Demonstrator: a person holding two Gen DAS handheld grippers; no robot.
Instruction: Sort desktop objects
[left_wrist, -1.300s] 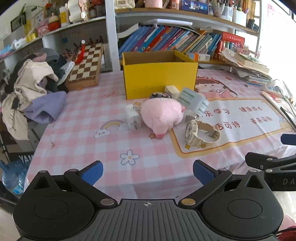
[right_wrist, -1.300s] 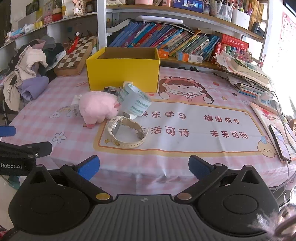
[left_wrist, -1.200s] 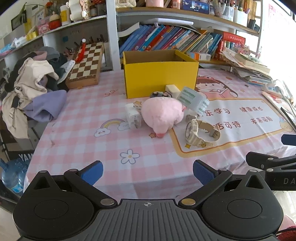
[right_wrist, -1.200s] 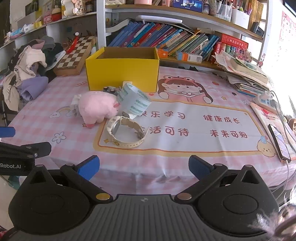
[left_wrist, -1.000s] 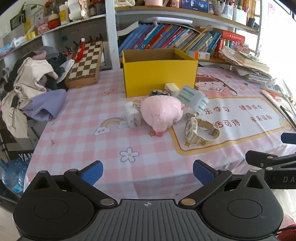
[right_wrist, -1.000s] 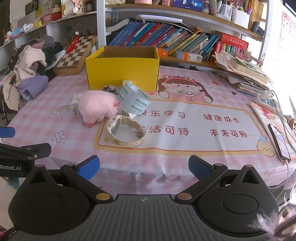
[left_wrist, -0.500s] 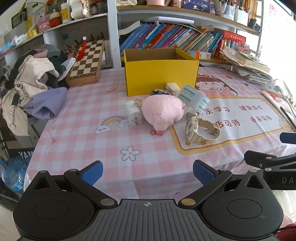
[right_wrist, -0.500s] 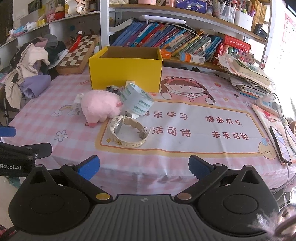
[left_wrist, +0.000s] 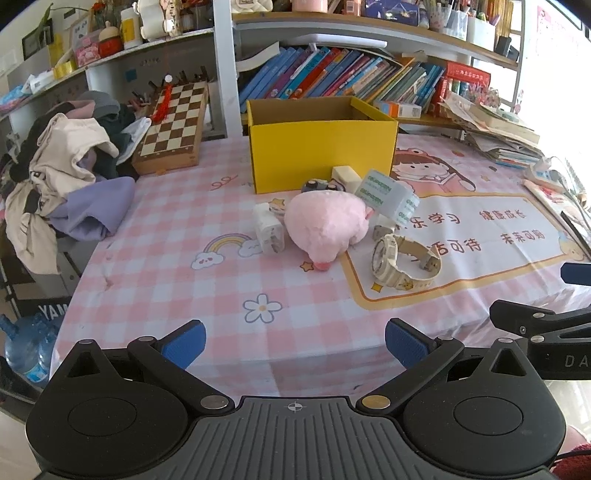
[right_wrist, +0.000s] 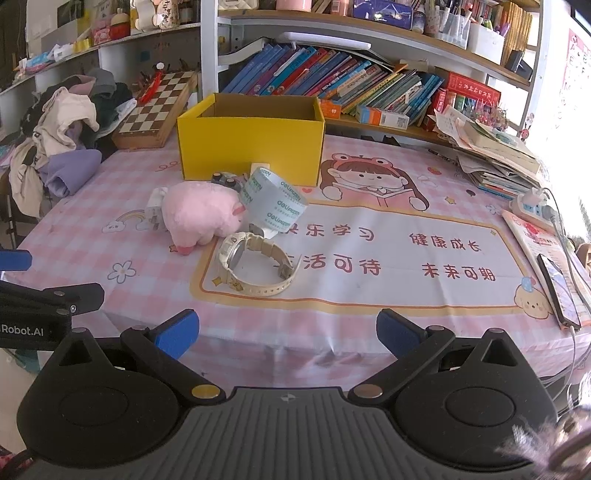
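You are at the start of sorting: both your left hand-held gripper (left_wrist: 293, 341) and right hand-held gripper (right_wrist: 286, 330) are spread apart and empty, so reach next for the cream plastic wristwatch (right_wrist: 256, 264), which lies in front of the open yellow cardboard box (right_wrist: 249, 147), just beside the fluffy pink plush toy (right_wrist: 199, 212).

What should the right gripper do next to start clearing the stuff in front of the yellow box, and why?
Probably ease the right gripper forward toward the cream plastic wristwatch. Both grippers are open, empty and short of the table edge, and the watch is the nearest loose item, lying apart in front of the pink plush toy and the clear tape roll. The yellow cardboard box behind stands open.
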